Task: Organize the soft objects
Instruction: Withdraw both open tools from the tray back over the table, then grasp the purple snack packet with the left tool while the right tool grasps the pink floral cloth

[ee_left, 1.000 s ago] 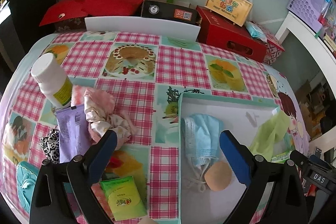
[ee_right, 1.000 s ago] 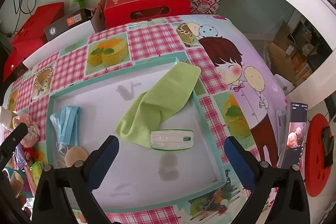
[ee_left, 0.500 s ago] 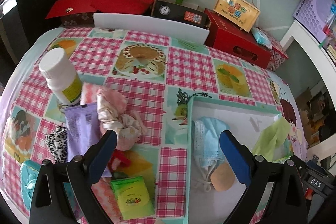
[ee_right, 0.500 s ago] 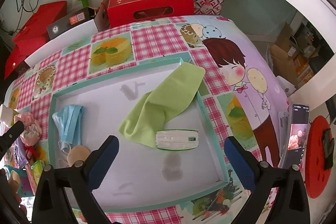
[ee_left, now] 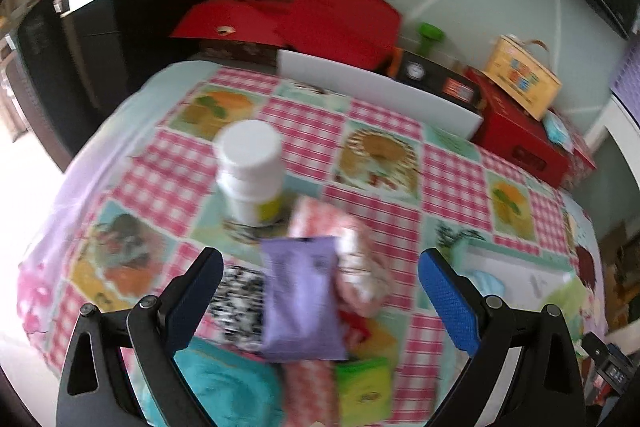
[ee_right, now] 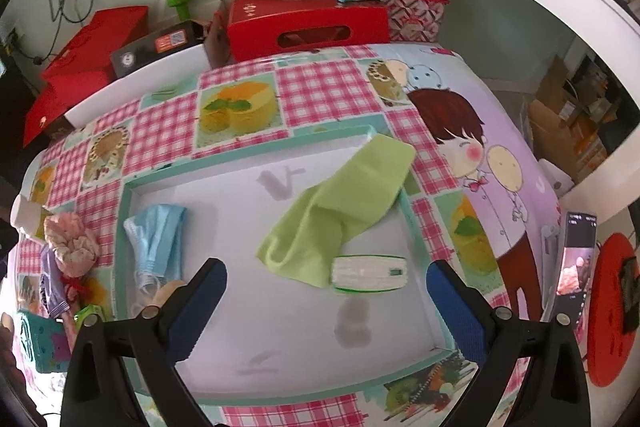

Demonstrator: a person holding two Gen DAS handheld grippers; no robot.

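Jaws spread wide and empty, left hand-held gripper [ee_left: 320, 301] hangs over purple packet [ee_left: 300, 297], which wants a centred, level pinch clear of white bottle [ee_left: 250, 171].

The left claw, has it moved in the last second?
Yes. The left claw has swung left, off the tray and over the purple packet.

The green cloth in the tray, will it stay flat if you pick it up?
Probably not. The green cloth already lies folded and draped over the tray's rim, so it would likely droop. It looks thin, probably light.
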